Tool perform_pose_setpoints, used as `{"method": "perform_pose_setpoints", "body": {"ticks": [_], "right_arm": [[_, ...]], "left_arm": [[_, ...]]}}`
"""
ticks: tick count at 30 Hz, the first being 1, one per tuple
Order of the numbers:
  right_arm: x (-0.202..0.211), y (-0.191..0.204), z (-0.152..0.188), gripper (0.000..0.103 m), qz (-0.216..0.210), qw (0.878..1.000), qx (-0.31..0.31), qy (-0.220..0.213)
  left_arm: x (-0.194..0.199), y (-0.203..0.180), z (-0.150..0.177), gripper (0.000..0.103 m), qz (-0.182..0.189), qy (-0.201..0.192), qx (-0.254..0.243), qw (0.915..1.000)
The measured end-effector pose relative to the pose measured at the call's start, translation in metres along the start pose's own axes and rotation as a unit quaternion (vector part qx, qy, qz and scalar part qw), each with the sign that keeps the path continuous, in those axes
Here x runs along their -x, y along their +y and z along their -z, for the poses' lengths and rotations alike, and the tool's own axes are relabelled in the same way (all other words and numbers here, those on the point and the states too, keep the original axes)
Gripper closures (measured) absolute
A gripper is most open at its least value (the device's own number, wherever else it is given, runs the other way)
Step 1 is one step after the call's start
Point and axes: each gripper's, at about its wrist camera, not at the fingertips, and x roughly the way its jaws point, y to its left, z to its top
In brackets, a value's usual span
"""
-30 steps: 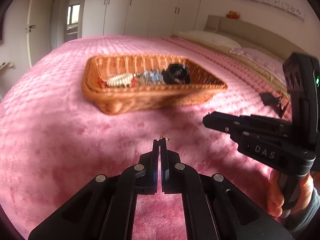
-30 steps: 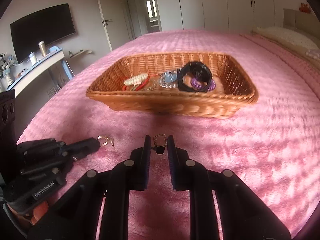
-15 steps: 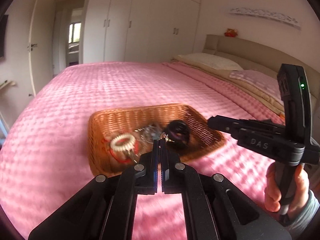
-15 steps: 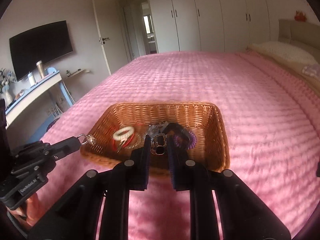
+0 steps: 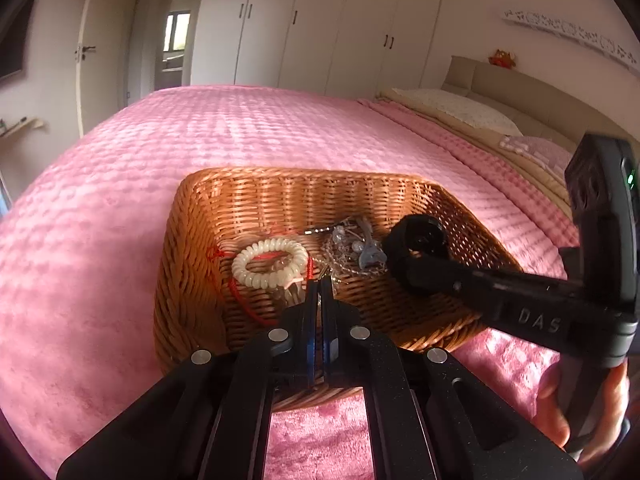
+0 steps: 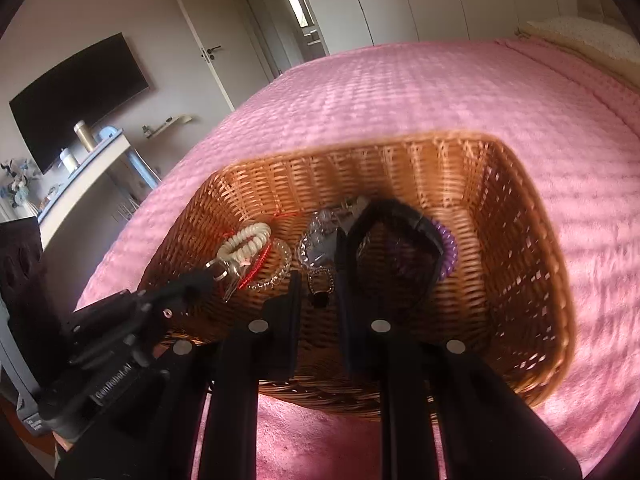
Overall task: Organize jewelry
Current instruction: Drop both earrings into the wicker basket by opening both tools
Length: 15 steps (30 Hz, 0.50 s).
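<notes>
Right hand-held gripper (image 5: 416,254), lettered "DAS", over wicker basket (image 5: 280,196).

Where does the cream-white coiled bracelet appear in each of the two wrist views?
Left wrist view: the cream-white coiled bracelet lies flat on the basket floor, left of centre, just beyond the left gripper.
Right wrist view: it sits left of centre, seen edge-on.
Shared landmark: the woven wicker basket.
</notes>
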Motion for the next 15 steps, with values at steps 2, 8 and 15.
{"method": "perform_pose_setpoints", "body": {"ticks": [2, 8, 15], "right_arm": [[0.000, -0.003, -0.001, 0.088, -0.005, 1.000, -0.006, -0.005], [0.007, -0.010, 0.001, 0.082, -0.042, 0.999, -0.022, -0.023], [0.017, -0.016, 0.005, 0.068, -0.030, 0.997, -0.027, -0.061]], "left_arm": [[0.001, 0.003, 0.000, 0.103, 0.000, -0.003, 0.006, 1.0000], [0.008, 0.012, -0.001, 0.088, 0.018, -0.019, 0.035, 0.9991], [0.022, 0.014, 0.002, 0.065, 0.009, -0.049, 0.038, 0.9980]]}}
